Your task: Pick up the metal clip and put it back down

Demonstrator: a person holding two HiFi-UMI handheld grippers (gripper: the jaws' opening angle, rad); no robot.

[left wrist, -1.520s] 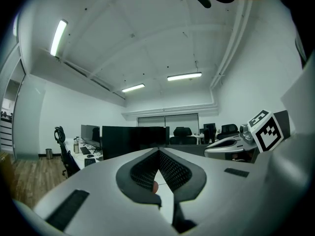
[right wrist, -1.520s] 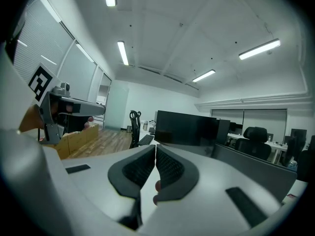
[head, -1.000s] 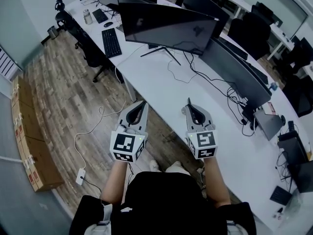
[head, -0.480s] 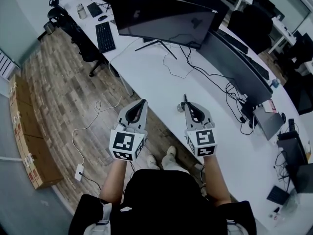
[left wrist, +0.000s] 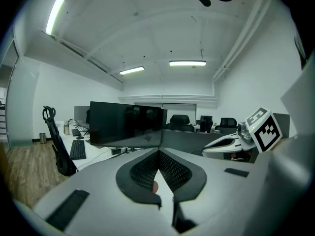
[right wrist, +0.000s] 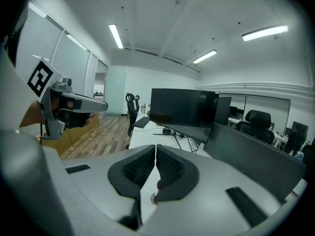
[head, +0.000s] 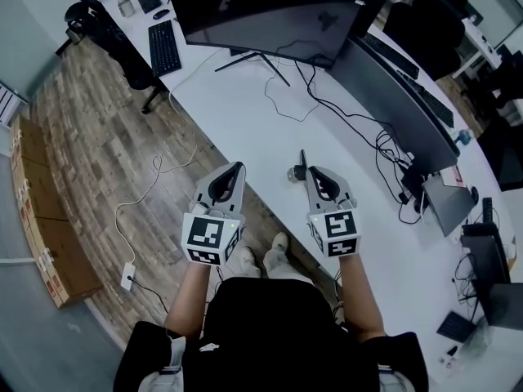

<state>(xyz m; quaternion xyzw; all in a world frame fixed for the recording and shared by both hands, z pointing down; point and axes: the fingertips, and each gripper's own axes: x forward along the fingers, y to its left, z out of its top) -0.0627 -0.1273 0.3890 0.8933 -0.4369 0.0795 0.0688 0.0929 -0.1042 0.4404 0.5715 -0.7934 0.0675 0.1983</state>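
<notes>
A small dark and silvery object, apparently the metal clip (head: 294,172), lies on the white table (head: 261,129) near its front edge. My right gripper (head: 304,160) hovers just right of it with its jaws shut and nothing between them; its own view shows the closed tips (right wrist: 155,146) pointing over the table. Further left, my left gripper (head: 239,167) is held at the table's edge, partly over the wooden floor. It is also shut and empty (left wrist: 158,152). Neither gripper view shows the clip.
A large curved monitor (head: 261,15) and a second screen (head: 400,96) stand at the back of the table, with cables (head: 327,113) trailing toward the middle. A keyboard (head: 163,43), an office chair (head: 114,39), cardboard boxes (head: 37,219) and a floor power strip (head: 127,276) lie to the left.
Both grippers have edged forward toward the table, staying shut. The small clip has come into sight beside the right gripper's tip.
</notes>
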